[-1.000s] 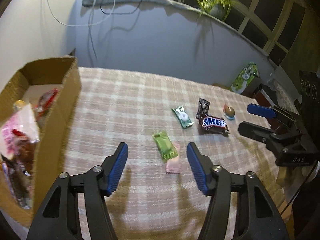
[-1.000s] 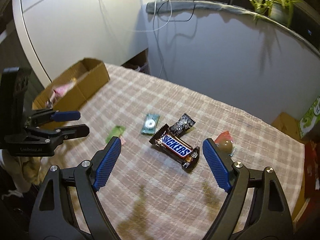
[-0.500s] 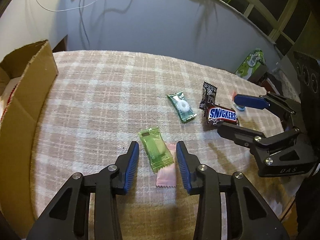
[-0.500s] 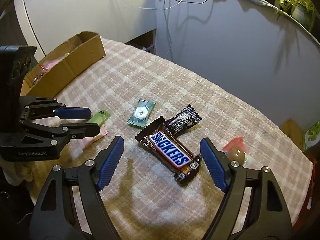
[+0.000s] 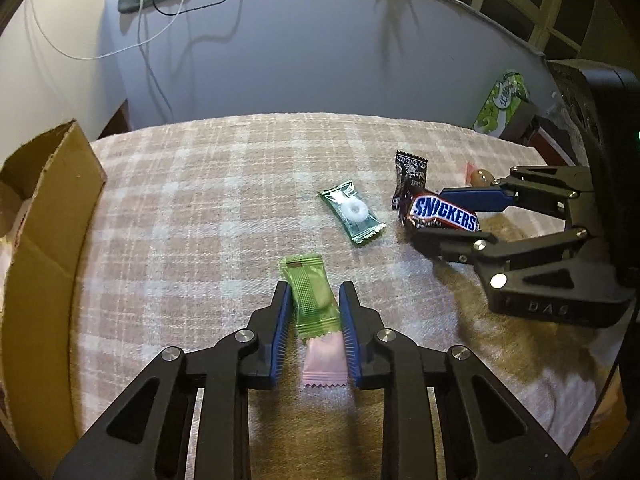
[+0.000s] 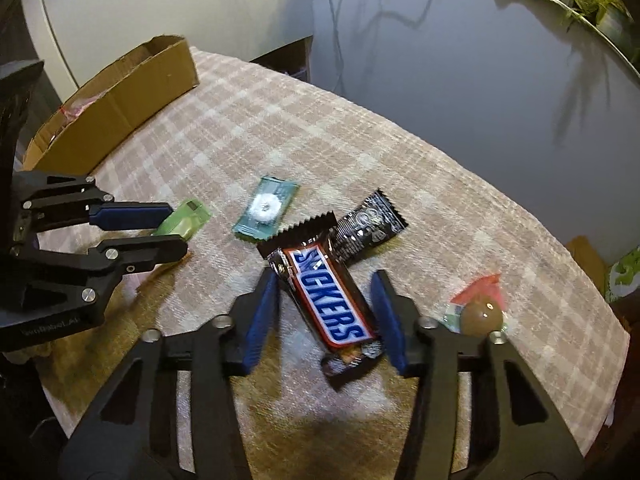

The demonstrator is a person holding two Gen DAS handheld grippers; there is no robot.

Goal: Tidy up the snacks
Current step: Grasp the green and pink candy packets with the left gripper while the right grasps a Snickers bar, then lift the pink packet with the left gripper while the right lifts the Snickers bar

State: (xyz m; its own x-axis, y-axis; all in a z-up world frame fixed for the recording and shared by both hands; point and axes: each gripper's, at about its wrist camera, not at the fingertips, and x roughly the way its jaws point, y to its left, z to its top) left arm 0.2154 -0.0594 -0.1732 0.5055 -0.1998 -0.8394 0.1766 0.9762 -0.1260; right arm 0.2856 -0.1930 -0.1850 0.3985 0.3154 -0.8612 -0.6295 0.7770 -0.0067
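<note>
The left gripper point(image 5: 311, 322), at the bottom centre of its own view, has just been closing and now has its blue pads pressed against the sides of a light green candy wrapper point(image 5: 311, 294) and the pale pink wrapper point(image 5: 324, 362) beneath it. The right gripper point(image 6: 326, 312) has also just been closing; its pads flank a brown Snickers bar point(image 6: 326, 300) lying on the pink-and-white checked tablecloth point(image 6: 400, 168), with a slight gap on each side. A teal ring-mint packet point(image 5: 353, 212) and a black sachet point(image 6: 368, 226) lie near. The open cardboard box point(image 6: 120, 100) sits at upper left.
</note>
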